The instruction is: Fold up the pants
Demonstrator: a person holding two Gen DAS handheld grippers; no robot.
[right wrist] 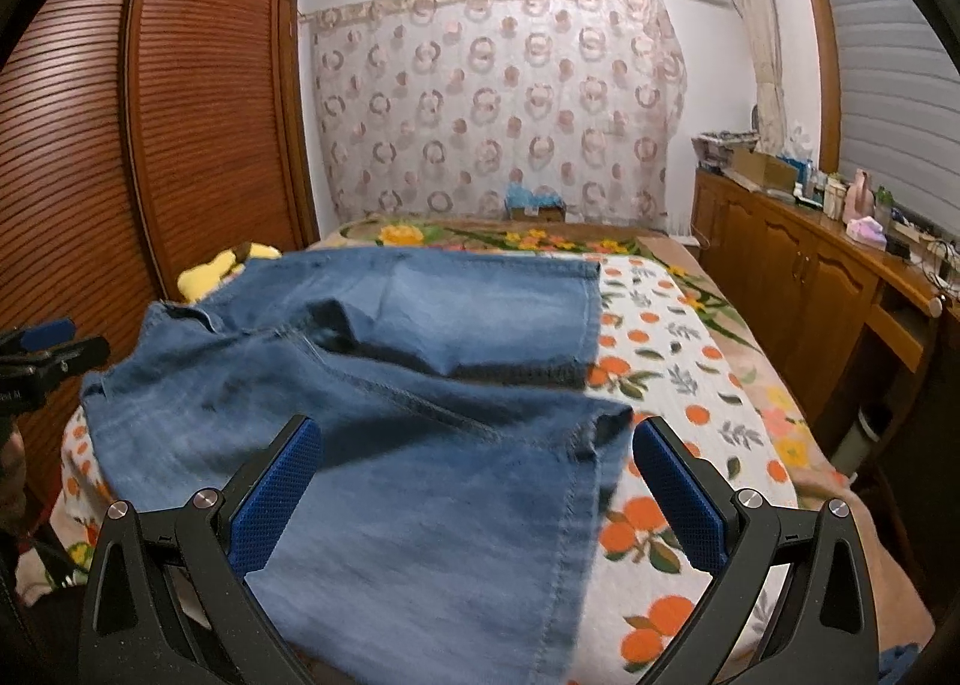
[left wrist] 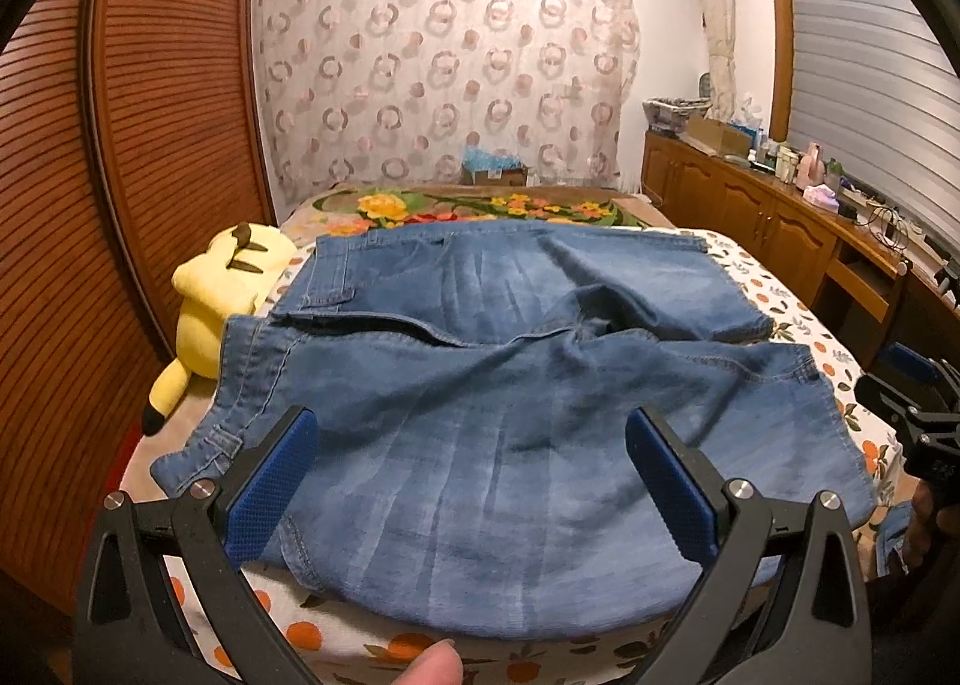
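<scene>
Orange-printed bedding covers one bed (right wrist: 672, 361), and on it lies one pair of blue denim pants (left wrist: 510, 385), spread rumpled across the near end with its two legs side by side. One yellow plush toy (left wrist: 210, 301) rests beside them. Both the left gripper (left wrist: 471, 481) and right gripper (right wrist: 477, 487) are spread wide over the denim, pinching nothing.

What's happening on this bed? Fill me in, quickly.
A person is folding blue denim pants spread on a bed with an orange-print sheet. They hold a two-finger gripper in each hand; the left gripper and the right gripper are both open and poised over the near edge of the pants, gripping nothing. The two legs lie side by side, somewhat rumpled. A yellow plush toy sits beside them.
</scene>
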